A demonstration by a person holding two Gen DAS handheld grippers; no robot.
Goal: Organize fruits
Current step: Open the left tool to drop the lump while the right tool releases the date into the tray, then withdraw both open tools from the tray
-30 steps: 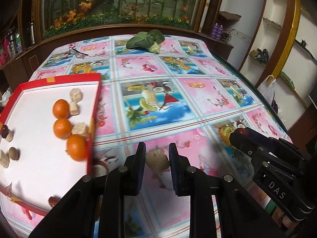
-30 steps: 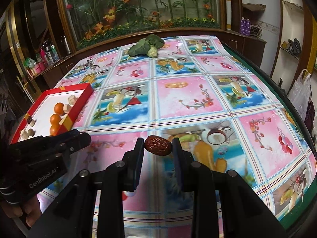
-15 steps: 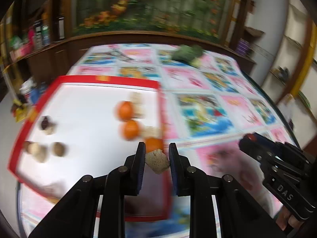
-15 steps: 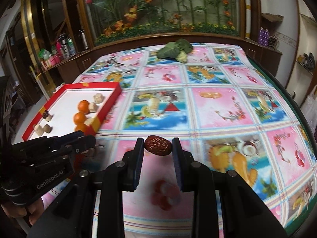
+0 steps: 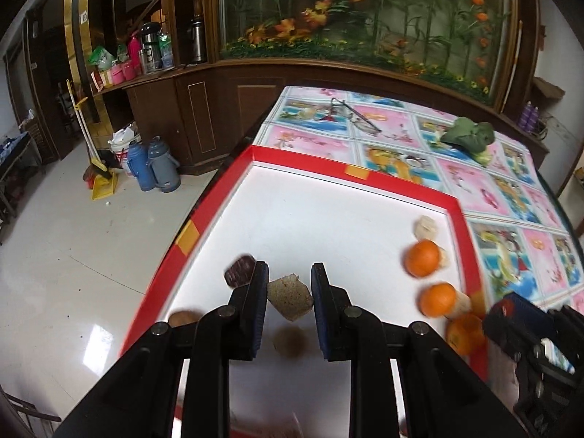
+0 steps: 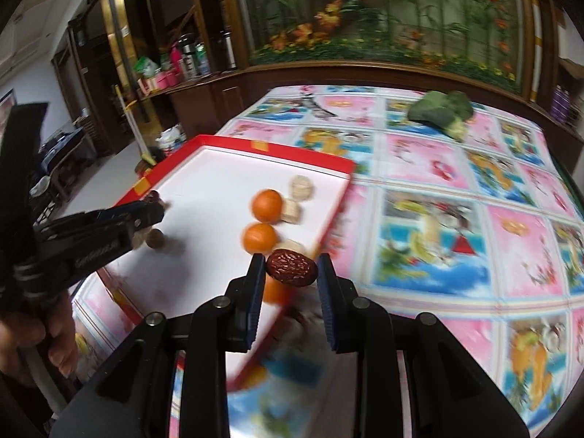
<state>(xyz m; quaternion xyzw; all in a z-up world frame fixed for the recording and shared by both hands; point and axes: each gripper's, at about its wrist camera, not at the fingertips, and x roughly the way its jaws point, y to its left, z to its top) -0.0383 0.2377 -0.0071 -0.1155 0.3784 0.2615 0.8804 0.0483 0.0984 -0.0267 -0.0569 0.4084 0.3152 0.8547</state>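
1. The left gripper [image 5: 288, 294] is clamped on a rough tan chunk [image 5: 290, 296]. It hangs above the white floor of the red tray [image 5: 350, 169], close to the tray's left rim.
2. The right gripper [image 6: 290, 268] is clamped on a wrinkly red date [image 6: 291, 267]. It hangs over the tray's near right rim, not yet fully inside.
3. Three oranges [image 5: 422, 257] sit in a row along the tray's right rim, with pale chunks beside them. A dark brown piece [image 5: 239, 269] and a round brown nut [image 5: 181, 318] lie by the tray's left rim.
4. The tan chunk looks light and dry. I think it could crumble if it is pinched too hard, so a soft hold on its flat sides is best.
5. The date looks small, light and a bit squishy. Its skin is wrinkly, so it should not slip much. Holding it across its fat middle seems right.
6. A green leafy vegetable [image 6: 441, 109] lies on the flowery tablecloth [image 6: 456, 197], far beyond the tray.
7. Both pieces seem ready to be put down near others like them in the tray.
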